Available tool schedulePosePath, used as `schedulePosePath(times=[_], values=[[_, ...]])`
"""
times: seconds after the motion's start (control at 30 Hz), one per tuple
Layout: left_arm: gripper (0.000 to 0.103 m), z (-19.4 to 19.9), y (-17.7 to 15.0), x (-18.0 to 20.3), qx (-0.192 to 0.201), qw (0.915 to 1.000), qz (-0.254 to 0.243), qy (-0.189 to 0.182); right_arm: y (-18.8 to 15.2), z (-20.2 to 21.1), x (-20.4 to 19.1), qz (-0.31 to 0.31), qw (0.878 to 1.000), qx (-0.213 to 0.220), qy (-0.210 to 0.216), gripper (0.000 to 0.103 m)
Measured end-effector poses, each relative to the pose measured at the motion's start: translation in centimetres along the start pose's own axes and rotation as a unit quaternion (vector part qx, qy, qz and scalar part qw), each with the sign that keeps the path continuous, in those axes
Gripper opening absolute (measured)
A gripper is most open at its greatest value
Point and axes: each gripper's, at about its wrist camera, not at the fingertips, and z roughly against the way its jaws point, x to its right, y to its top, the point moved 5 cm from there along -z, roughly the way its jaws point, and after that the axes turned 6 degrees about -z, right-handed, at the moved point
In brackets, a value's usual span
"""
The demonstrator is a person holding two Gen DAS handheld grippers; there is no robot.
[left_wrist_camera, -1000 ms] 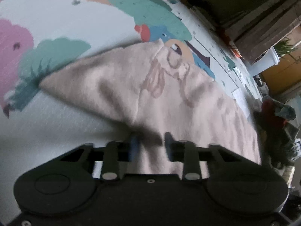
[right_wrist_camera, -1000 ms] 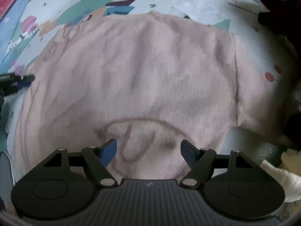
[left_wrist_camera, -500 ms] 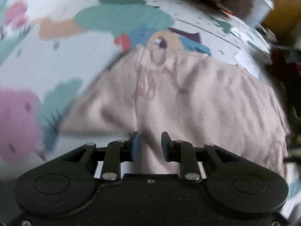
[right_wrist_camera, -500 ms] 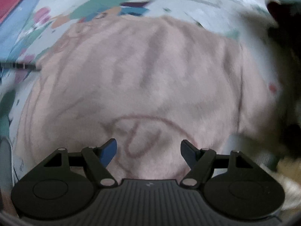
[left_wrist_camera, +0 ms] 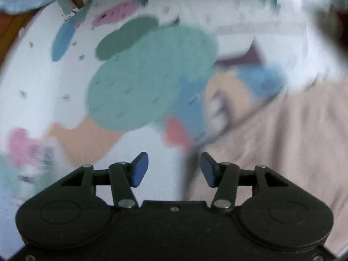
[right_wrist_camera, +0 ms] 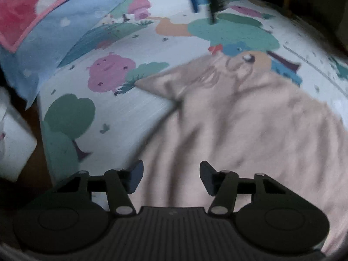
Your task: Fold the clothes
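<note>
A cartoon-print mat [right_wrist_camera: 139,113] covers the floor, with a blue blanket [right_wrist_camera: 71,28] at its far left. The left gripper [left_wrist_camera: 174,169] has just been opening, letting go of the pink garment [right_wrist_camera: 250,126] and swinging off over bare mat, fingers apart and empty. The right gripper [right_wrist_camera: 171,177] has just been narrowing, half open above the garment's lower edge, gripping nothing. That fold looks finished; a fresh grasp seems next.

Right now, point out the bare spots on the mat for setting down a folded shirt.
The mat lies bare between the pink shirt's sleeve, the green tree print and the blue blanket. The shirt crowds the right side; the left gripper hangs at the far edge.
</note>
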Motion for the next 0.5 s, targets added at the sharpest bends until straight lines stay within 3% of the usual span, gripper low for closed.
schedulePosePath(times=[0.03, 0.07, 0.13, 0.27, 0.33, 0.5], values=[[0.052, -0.5, -0.5, 0.6, 0.021, 0.9993, 0.008, -0.03, -0.8, -0.7, -1.0, -0.003, 1.0, 0.0, -0.015, 0.057], [0.052, -1.5, -1.0, 1.4, 0.002, 0.9986, -0.019, -0.049, -1.3, -1.3, -1.8, -0.007, 1.0, 0.002, -0.027, 0.057], [0.051, -2.4, -1.3, 2.2, 0.005, 0.9967, -0.079, -0.02, -2.1, -2.4, -3.1, -0.014, 0.999, 0.007, -0.047, 0.057], [0.052, -3.0, -1.6, 1.7, 0.018, 0.9967, -0.056, -0.055, -3.4, -4.4, -4.6, 0.006, 0.995, 0.02, -0.1, 0.056], [0.052, -3.7, -1.9, 1.4, 0.02, 0.997, -0.044, -0.06, -3.8, -5.3, -5.3, 0.029, 0.993, 0.018, -0.117, 0.051], [0.052, -5.0, -2.1, 2.2, 0.005, 0.9971, -0.039, -0.065, -4.4, -6.3, -6.5, 0.061, 0.989, 0.011, -0.133, 0.048]])
